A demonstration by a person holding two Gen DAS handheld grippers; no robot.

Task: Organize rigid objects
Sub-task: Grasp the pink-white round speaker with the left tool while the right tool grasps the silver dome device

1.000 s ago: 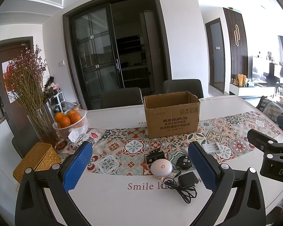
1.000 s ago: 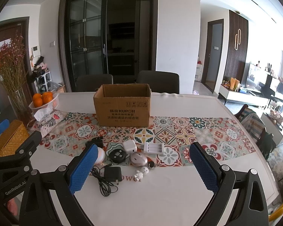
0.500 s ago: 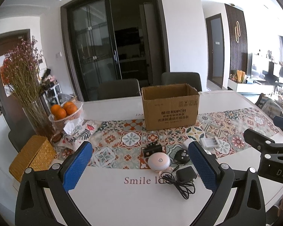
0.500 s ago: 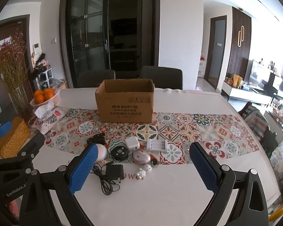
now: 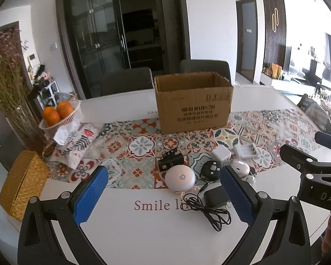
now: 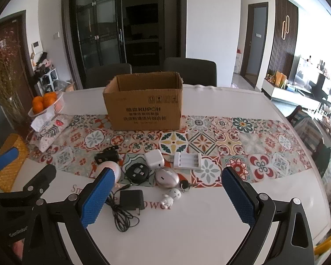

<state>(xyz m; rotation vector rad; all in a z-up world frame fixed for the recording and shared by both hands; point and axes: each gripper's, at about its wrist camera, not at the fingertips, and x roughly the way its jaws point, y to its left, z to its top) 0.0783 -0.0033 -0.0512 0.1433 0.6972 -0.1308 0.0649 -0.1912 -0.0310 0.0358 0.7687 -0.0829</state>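
Note:
An open cardboard box (image 6: 143,108) (image 5: 193,103) stands on the patterned runner. In front of it lie small rigid items: a round pinkish night light (image 5: 179,178), a black clip device (image 6: 107,155), a black round cable hub (image 6: 138,172), a white cube charger (image 6: 154,159), a white battery charger (image 6: 187,160), a silver mouse (image 6: 167,177), a black adapter with cord (image 6: 131,199), and white figurines (image 6: 171,196). My left gripper (image 5: 163,196) is open and empty, above the table's near edge. My right gripper (image 6: 165,198) is open and empty over the items.
A fruit basket of oranges (image 5: 59,112), a tissue pack (image 5: 77,139), a vase of dried flowers (image 5: 8,88) and a woven box (image 5: 22,185) stand at the left. Chairs (image 6: 189,70) stand behind the white table (image 6: 187,231).
Both grippers have risen and tipped down a little toward the items; the box top now shows more. Nothing on the table has moved.

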